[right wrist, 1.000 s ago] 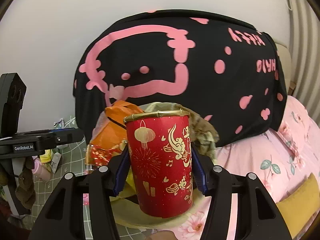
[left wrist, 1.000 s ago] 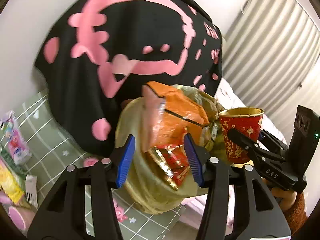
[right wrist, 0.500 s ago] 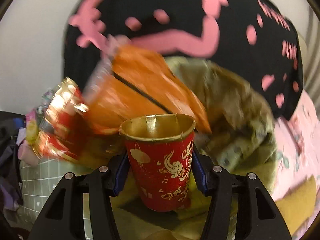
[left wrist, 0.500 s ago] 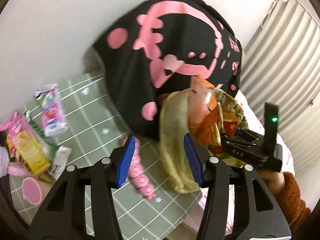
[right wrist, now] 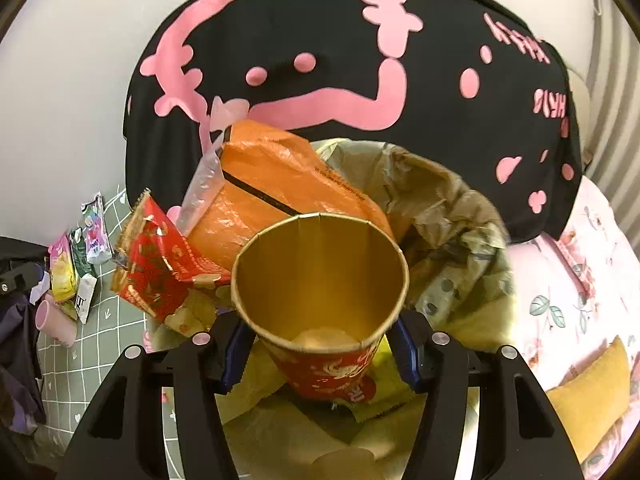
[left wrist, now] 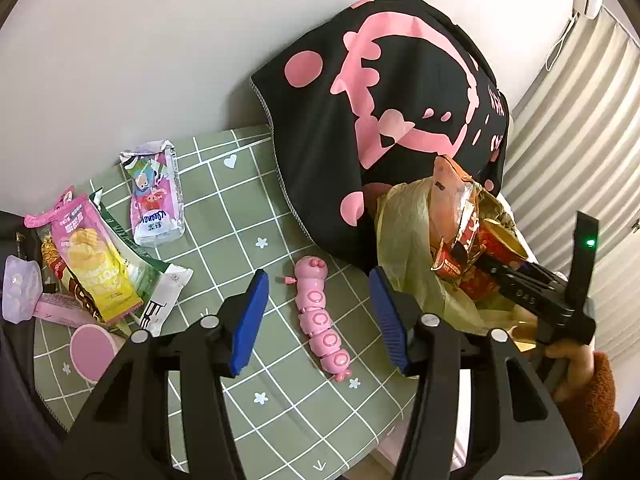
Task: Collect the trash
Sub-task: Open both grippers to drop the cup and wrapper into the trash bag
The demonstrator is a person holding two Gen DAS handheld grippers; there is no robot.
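Over the mouth of the yellowish trash bag [right wrist: 452, 216], the right tool [right wrist: 320, 350] is letting its jaws spread, the red-and-gold paper cup [right wrist: 320, 280] between them, upright and sunk among the wrappers. The pads look barely clear of its wall, so I judge it released. An orange snack bag [right wrist: 280, 184] and a red wrapper [right wrist: 160, 264] crowd the bag's near-left rim. The left tool [left wrist: 316, 320] hangs open and widening over the green tabletop [left wrist: 240, 216], empty, a pink caterpillar toy [left wrist: 320, 316] below its gap. Farther from the bag lie a yellow chip packet [left wrist: 96, 268] and a tissue pack [left wrist: 154, 196]. Both are light, crinkly and slippery; pinching a flat sealed edge seems best.
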